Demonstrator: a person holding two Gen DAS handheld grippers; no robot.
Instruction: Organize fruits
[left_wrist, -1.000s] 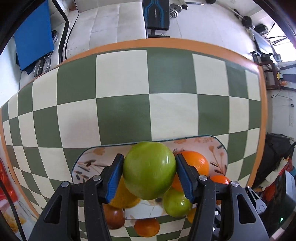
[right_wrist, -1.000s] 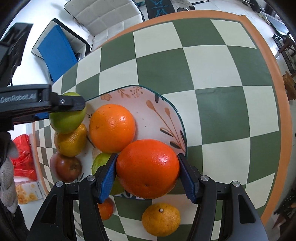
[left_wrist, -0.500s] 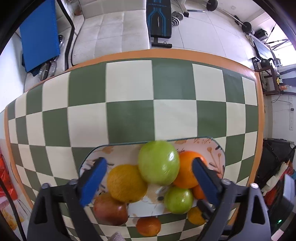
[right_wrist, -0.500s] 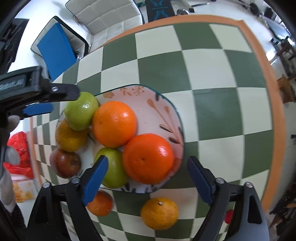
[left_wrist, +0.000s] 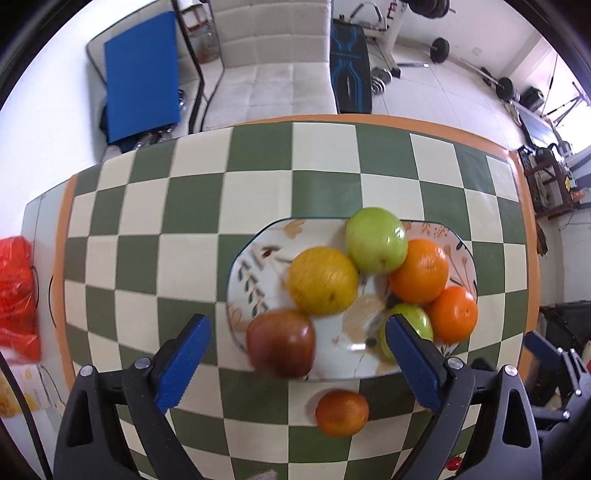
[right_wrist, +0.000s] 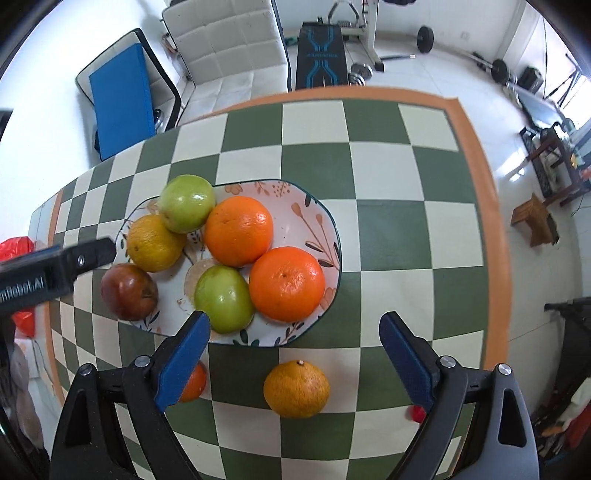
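A floral plate (right_wrist: 317, 218) (left_wrist: 258, 254) on the checkered table holds a green apple (right_wrist: 187, 208) (left_wrist: 376, 240), a yellow orange (right_wrist: 153, 243) (left_wrist: 322, 280), two oranges (right_wrist: 239, 230) (right_wrist: 287, 283), a second green apple (right_wrist: 223, 299) and a dark red apple (right_wrist: 129, 291) (left_wrist: 281, 343) at its rim. Off the plate lie a yellow-orange mandarin (right_wrist: 296, 389) and a small orange mandarin (right_wrist: 194, 382) (left_wrist: 341, 411). My left gripper (left_wrist: 297, 363) and my right gripper (right_wrist: 293, 365) are both open, empty, and above the plate's near side.
The table's orange edge (right_wrist: 480, 221) runs along the right and far sides. A red bag (left_wrist: 16, 295) sits off the table's left end. A small red object (right_wrist: 417, 412) lies near my right finger. Beyond the table are a white sofa (left_wrist: 266, 70) and a blue board (left_wrist: 142, 74).
Both grippers opened and pulled back and up from the plate. The left let go of the green apple, the right let go of the large orange; both fruits now rest on the plate.
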